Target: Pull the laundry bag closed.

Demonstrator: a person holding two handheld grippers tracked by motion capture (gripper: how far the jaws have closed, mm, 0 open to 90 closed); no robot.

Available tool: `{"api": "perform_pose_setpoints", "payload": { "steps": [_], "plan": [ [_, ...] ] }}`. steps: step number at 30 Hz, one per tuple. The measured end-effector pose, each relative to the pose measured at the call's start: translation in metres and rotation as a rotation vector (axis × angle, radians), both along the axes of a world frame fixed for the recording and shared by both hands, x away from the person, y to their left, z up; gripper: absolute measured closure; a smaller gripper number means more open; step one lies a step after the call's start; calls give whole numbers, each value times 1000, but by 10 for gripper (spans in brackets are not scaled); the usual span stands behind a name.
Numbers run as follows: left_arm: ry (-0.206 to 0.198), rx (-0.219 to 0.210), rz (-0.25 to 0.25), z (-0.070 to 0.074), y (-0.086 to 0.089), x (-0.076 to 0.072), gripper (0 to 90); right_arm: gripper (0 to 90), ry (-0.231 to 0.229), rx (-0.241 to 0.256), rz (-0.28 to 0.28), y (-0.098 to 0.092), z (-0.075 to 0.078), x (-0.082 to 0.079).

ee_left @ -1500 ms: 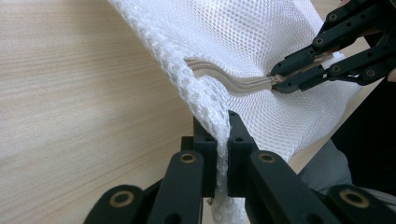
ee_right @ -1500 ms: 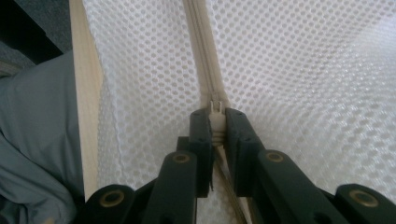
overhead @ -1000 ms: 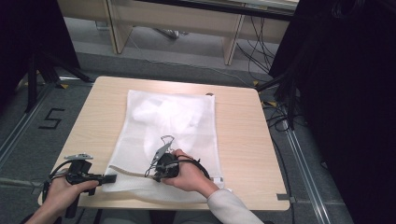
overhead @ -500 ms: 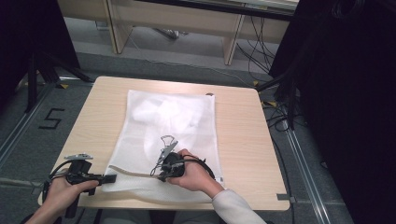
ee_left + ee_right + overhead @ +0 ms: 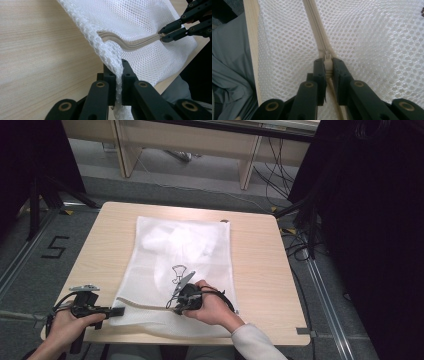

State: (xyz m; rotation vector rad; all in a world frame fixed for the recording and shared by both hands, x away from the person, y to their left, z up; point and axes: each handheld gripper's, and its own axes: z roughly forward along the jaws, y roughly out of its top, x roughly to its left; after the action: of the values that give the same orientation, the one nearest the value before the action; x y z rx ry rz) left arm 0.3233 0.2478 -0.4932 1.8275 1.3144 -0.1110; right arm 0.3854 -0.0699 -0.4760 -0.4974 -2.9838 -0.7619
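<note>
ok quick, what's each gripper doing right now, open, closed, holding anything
Left gripper: closed on the corner of the mesh bag.
Right gripper: closed on the zipper pull.

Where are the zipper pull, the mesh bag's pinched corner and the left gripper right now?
zipper pull [image 5: 327,56], right gripper view, its top end between the jaws
mesh bag [image 5: 110,53], left gripper view, corner edge above the jaws
left gripper [image 5: 118,311], high view, jaw tips

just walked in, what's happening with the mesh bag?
A person is working the zipper on a white mesh laundry bag that lies flat on the wooden table. The left gripper is shut on the bag's corner edge, pinning it. The right gripper is shut on the zipper slider, partway along the zipper. Something white sits inside the bag, too indistinct to identify.
</note>
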Motion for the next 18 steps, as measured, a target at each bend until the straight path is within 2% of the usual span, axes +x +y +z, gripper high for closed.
{"api": "perform_pose_setpoints", "payload": {
  "steps": [1,4,7,10,11,14,15,18],
  "plan": [
    [1,-1,1,0,0,0,856,828,5,7,0,0,0,0],
    [0,-3,1,0,1,0,856,828,-7,-13,12,-1,-1,0],
    [1,-1,0,0,1,0,856,827,5,-3,-2,-3,-2,-1],
    [-1,5,-2,0,0,0,856,828,-5,1,17,-6,-2,0],
    [0,1,0,0,1,0,856,828,0,-11,6,-6,-1,-1],
    [0,1,-2,0,0,0,856,828,3,-4,-3,-8,0,-1],
    [0,1,-2,0,0,0,856,828,-3,1,19,-9,0,0],
    [-1,-4,3,0,1,0,856,828,-9,-8,17,-10,0,0]
  ]
}}
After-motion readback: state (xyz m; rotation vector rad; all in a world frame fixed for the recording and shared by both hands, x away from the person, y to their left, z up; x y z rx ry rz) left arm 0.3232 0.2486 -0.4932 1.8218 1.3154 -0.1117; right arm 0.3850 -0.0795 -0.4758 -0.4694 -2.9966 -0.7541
